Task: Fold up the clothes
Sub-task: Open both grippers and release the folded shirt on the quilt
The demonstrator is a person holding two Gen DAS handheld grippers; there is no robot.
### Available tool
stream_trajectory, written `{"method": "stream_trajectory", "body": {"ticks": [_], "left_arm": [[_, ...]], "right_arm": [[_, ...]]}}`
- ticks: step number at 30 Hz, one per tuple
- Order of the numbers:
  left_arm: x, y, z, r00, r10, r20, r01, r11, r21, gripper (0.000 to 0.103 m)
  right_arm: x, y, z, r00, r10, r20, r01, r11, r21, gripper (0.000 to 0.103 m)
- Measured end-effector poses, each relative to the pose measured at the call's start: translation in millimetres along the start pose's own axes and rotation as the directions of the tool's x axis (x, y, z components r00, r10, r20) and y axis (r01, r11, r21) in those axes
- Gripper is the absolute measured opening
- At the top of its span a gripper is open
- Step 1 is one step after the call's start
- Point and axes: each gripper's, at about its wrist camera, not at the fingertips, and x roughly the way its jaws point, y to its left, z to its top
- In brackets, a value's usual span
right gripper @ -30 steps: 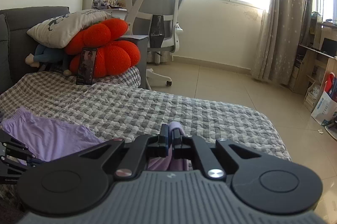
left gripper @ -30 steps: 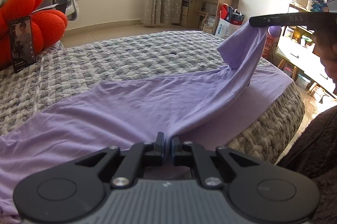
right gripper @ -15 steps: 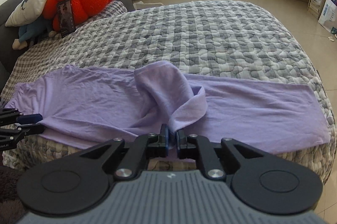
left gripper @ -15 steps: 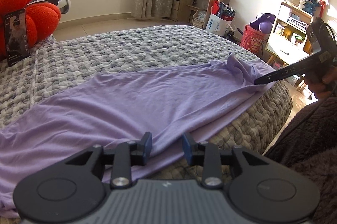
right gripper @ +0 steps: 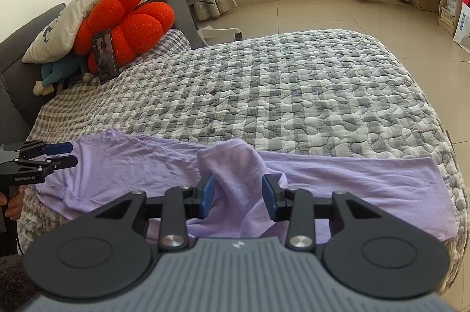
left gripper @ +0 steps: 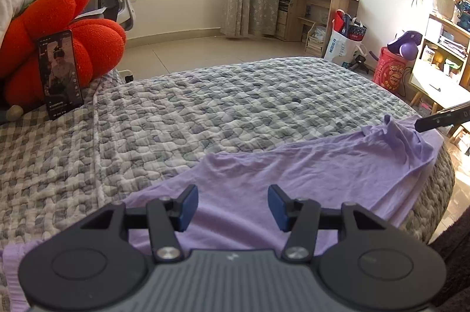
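A: Okay, shirt?
B: Purple shirt [right gripper: 337,183] flat along the bed [right gripper: 293,83] near edge, bunched in the middle.
A: Claws?
B: Left claw [left gripper: 232,206] opening, gripping nothing. Right claw [right gripper: 238,196] opening around the bunched fold, pads clear.

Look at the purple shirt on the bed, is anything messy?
Yes. The purple shirt lies mostly flat on the bed, but one bunched-up fold sticks up between the right gripper's opening jaws.
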Motion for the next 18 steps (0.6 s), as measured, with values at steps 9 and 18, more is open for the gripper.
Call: {"method": "stream_trajectory", "body": {"ticks": [9,18], "left_arm": [[50.4,28.4,15.6,0.998,-0.045,-0.040,0.043,0.998,-0.048,0.053],[53.6,18.6,10.0,0.999,-0.042,0.007,0.042,0.999,-0.029,0.007]], "right_arm": [[13.3,-13.0,0.0,1.000,0.001,0.011,-0.001,1.000,0.026,0.041],[27.6,-25.0,-0.8,1.000,-0.005,0.009,0.004,0.997,0.071,0.043]]}}
